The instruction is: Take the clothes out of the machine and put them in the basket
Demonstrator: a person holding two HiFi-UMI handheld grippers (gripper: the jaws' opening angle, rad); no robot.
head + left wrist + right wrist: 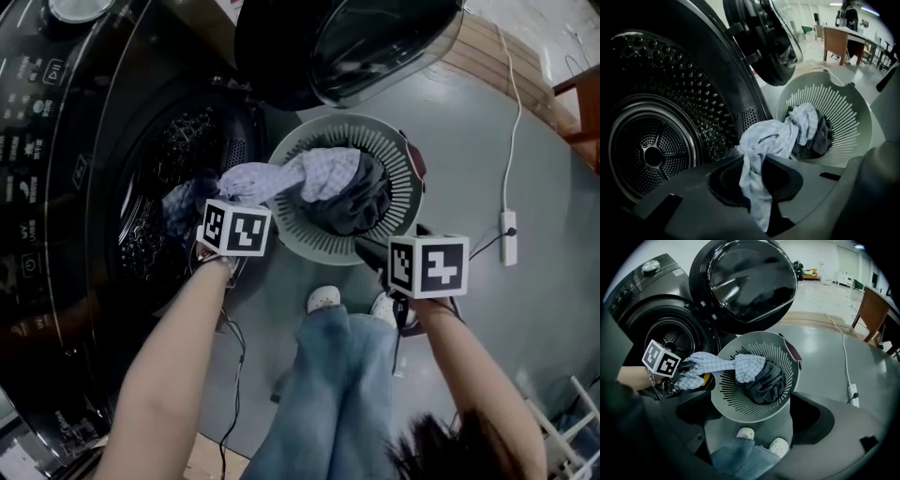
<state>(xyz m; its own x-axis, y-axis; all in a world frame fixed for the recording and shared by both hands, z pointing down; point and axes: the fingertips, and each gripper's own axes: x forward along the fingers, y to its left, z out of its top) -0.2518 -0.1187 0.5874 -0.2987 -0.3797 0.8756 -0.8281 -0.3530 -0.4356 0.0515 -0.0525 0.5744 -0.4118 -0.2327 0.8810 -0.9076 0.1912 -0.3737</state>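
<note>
Fingers [693,206] of the left gripper [753,164] are closed on a light checked cloth [773,140], which passes between them and comes out at their tips. From there the cloth stretches to the right, over the rim of the round slotted basket [403,169], and its far end lies inside the basket on top of a dark garment [361,202]. The gripped end is just at the mouth of the washing machine, in front of the perforated drum [651,154].

On the right gripper [754,401] the fingers [843,437] stand apart and hold nothing. Between them that gripper's view shows only the near side of the basket and, lower, the person's white shoes [745,433] and jeans [736,460]. In the head view this gripper hangs above the near right edge of the basket, apart from the clothes.

The basket stands on the grey floor [469,122] just beside the machine, under its round door [347,37], which is swung open. A white cable with a power strip [507,236] lies on the floor to the right, well apart from the basket.
</note>
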